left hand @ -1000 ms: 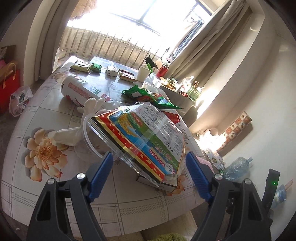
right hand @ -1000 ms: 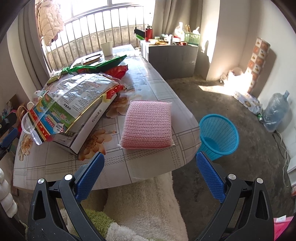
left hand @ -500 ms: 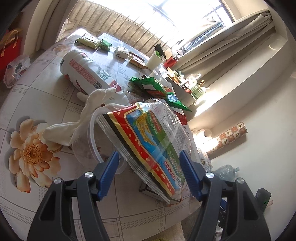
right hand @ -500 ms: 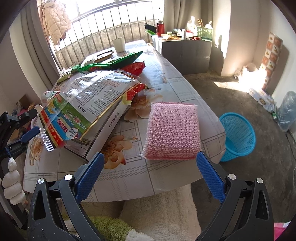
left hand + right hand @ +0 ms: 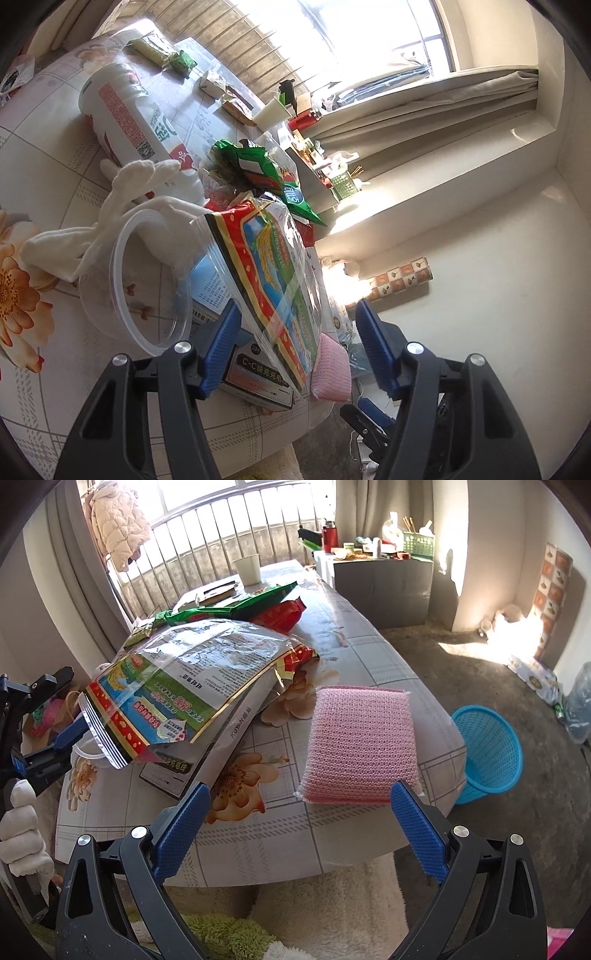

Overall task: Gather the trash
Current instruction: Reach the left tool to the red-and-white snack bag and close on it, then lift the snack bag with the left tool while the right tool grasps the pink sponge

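Around the pink sponge [image 5: 360,744] the table [image 5: 369,657] lies bare. Left of it, a big printed bag [image 5: 184,686] heaped on a box [image 5: 207,753] blocks passage.

The printed plastic bag [image 5: 184,679] hides most of the flat box [image 5: 207,753] beneath it.

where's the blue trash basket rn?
In the right wrist view, the blue basket stands on the floor at the right, just past the table edge, beyond the pink sponge pack.
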